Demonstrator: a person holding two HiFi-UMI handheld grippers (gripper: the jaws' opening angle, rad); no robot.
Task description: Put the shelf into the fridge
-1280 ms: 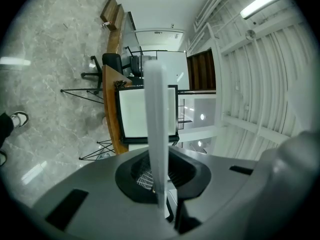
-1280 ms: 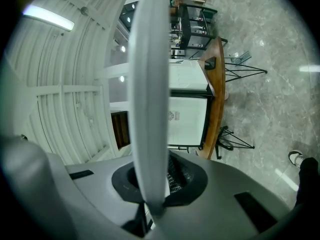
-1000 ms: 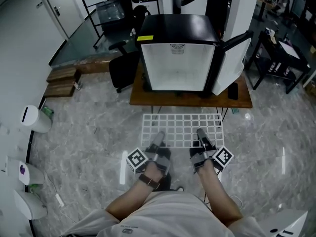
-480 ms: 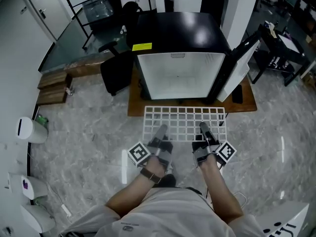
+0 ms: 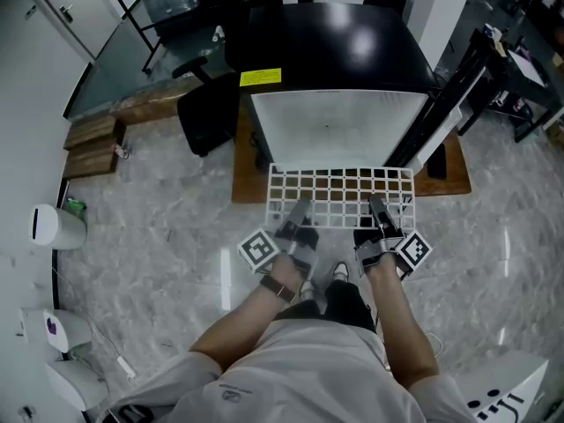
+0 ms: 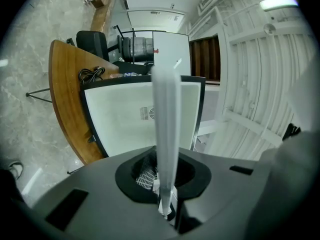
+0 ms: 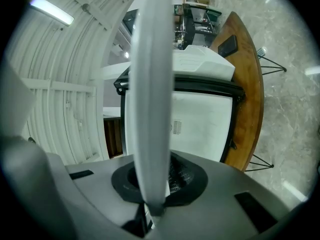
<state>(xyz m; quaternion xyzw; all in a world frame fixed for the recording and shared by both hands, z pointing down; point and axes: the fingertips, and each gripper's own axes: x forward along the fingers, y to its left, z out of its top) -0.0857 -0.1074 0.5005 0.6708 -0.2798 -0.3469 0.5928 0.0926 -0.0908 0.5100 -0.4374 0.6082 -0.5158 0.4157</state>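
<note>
1. We find the left hand-held gripper [image 5: 299, 211] and right hand-held gripper [image 5: 377, 210] each clamped on the near edge of the shelf [image 5: 339, 186].
2. We note its far edge at the open fridge [image 5: 326, 47] mouth, over the table [image 5: 248, 171].

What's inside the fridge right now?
The fridge shows bare white walls and a small vent at the back. In both gripper views the shelf blocks a strip of the interior.
</note>
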